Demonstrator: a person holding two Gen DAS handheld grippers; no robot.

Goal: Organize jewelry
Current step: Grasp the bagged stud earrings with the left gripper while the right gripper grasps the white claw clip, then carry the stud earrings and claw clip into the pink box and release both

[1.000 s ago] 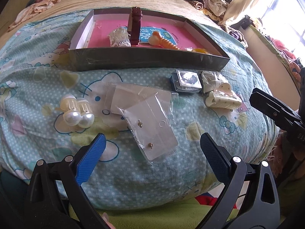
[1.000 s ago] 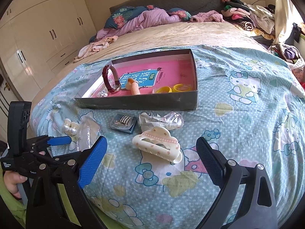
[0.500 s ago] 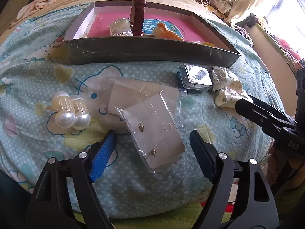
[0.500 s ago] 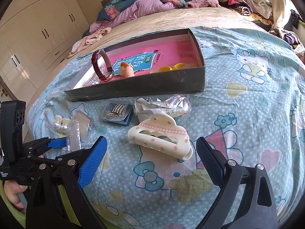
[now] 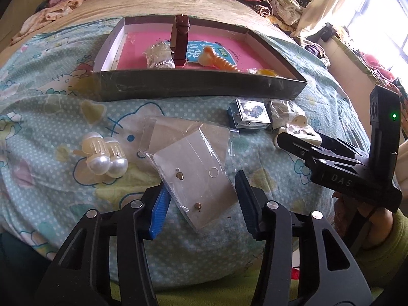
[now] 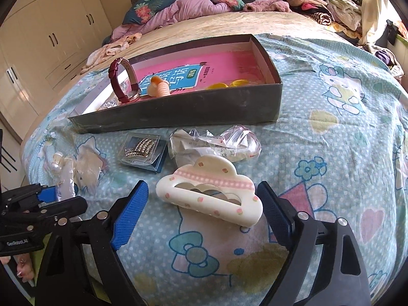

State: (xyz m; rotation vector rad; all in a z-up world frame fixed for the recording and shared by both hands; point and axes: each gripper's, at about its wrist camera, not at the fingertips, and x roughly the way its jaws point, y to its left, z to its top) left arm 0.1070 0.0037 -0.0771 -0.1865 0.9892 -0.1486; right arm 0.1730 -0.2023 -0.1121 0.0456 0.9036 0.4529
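Observation:
A clear bag with an earring card (image 5: 196,178) lies on the bedspread. My left gripper (image 5: 201,209) is open, its fingers on either side of the card's near end. My right gripper (image 6: 204,214) is open around a cream cloud-shaped hair clip (image 6: 209,193). The grey box (image 5: 199,84) with a pink floor holds a maroon watch (image 5: 179,40), an orange spiral clip (image 5: 219,60) and a small bag. The box also shows in the right wrist view (image 6: 178,112).
Two pearl clips (image 5: 104,156) lie left of the card. A clear case of rhinestone pins (image 6: 142,150) and a crumpled plastic bag (image 6: 214,145) lie before the box. Clothes are piled at the bed's far end. The bed edge is just below both grippers.
Both grippers moved forward and down. The left fingers narrowed around the earring card; the right fingers now flank the cloud clip.

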